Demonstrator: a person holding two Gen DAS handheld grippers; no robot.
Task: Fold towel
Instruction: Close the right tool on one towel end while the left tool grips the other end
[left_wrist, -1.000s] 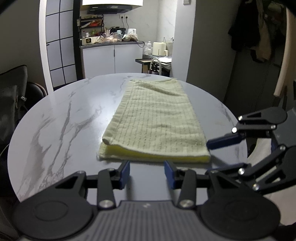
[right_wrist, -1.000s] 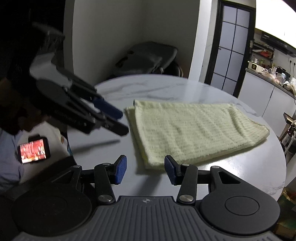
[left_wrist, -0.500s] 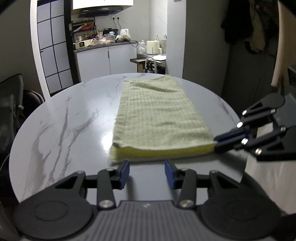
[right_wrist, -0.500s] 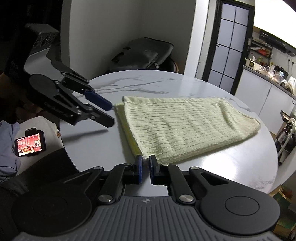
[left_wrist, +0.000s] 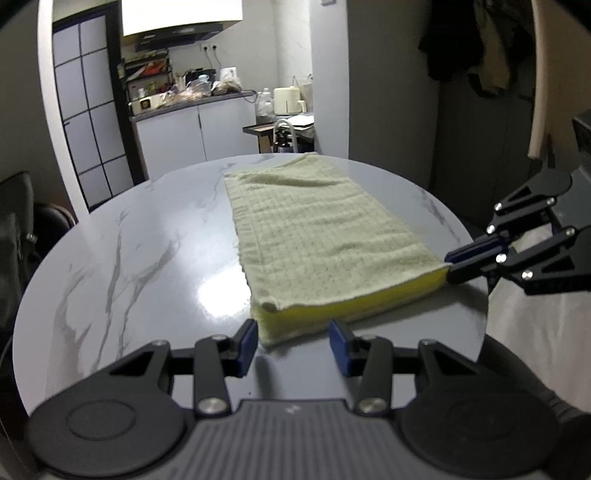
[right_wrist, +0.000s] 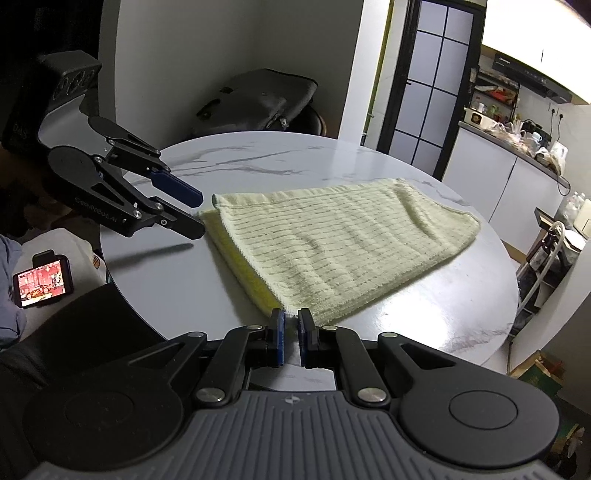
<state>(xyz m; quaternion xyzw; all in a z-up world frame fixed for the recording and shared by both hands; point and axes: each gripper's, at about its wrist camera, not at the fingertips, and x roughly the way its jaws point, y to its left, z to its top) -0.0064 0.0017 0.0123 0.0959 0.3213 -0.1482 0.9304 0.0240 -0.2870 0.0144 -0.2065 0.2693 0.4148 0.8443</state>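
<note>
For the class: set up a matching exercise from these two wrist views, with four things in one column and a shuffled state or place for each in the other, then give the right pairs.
Things:
1. left gripper
2. right gripper
3. towel
4. phone

States or places:
A. folded, lying flat on the table
B. shut on a towel corner
C. screen lit, off the table's edge
D. fingers open at the towel's near corner

Pairs: 1-D, 2-B, 3-A, 4-C

My towel (left_wrist: 325, 236) is pale yellow-green with a fine grid of ribs, and its lower layer (seen at the edge) is a brighter yellow. The table (left_wrist: 140, 251) is grey-white marble with darker grey veins. My left claw (left_wrist: 292, 339) and right claw (right_wrist: 291, 325) are black with blue pads.
</note>
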